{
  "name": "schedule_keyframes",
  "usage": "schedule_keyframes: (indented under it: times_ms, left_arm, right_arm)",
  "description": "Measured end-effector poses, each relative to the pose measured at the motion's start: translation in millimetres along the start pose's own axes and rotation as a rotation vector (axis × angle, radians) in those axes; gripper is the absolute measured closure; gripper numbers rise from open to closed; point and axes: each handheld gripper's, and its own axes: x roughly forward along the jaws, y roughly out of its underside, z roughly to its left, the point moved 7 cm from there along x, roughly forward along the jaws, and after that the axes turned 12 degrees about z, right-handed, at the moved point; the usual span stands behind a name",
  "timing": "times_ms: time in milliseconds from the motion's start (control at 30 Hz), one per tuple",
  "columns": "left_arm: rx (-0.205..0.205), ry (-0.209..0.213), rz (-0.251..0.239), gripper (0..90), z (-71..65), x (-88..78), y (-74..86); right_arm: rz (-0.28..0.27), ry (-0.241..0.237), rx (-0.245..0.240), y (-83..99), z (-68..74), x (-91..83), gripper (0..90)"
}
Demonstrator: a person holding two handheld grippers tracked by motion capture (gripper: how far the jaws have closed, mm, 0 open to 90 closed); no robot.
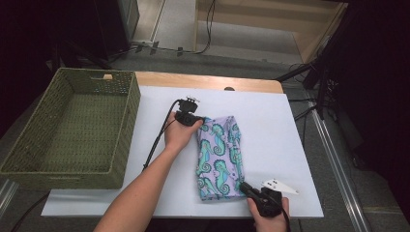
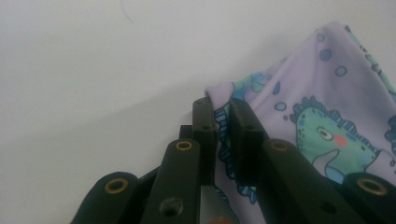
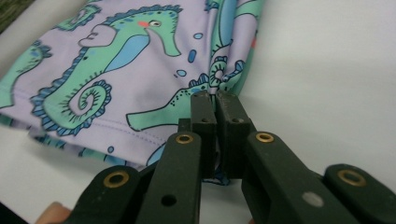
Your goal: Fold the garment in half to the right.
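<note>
No brand, label or legible writing is visible on any item. The only marking is the print on the cloth [image 1: 220, 157]: teal and blue seahorses with bubbles on a lilac ground.

One container is present: a green woven basket [image 1: 29, 140] with a handle slot in its far wall. It stands at the left end of the desk [image 1: 270, 121], partly over the edge of the white sheet that covers the desk top. Its woven floor is bare. It is well apart from the cloth.

The cloth lies folded in a long strip on the white sheet, right of the desk's centre, running from the far side toward the near edge.

Left gripper [image 1: 197, 122]: at the far left corner of the cloth. In the left gripper view its fingers [image 2: 204, 126] are clamped on a fold of the fabric at that corner, which rises slightly off the desk.

Right gripper [image 1: 243, 185]: at the near right corner of the cloth, close to the near edge of the sheet. In the right gripper view its fingers [image 3: 203, 121] stand nearly together, pinching the hem at that corner.
</note>
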Motion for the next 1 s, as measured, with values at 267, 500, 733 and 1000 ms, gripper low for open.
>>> schedule_keyframes:
  times_ms: [267,500,733,1000]
  left_arm:
    - [0.002,0.011,-0.038,70.4,-1.6,-0.5,-4.4]
    - [-0.004,0.044,-0.134,54.5,-4.2,-22.4,7.6]
    - [0.057,0.041,-0.155,77.3,-18.2,-37.5,25.3]
    - [0.056,0.065,-0.137,87.5,-22.3,-32.0,36.4]
  right_arm:
    - [-0.019,0.042,-0.007,-3.1,-2.6,-1.1,75.4]
    - [-0.086,0.070,-0.046,-5.4,-9.9,-20.2,60.8]
    - [-0.138,0.151,-0.102,-26.3,-15.4,-32.7,65.3]
    - [-0.141,0.138,-0.172,-78.2,-7.3,-21.0,86.2]
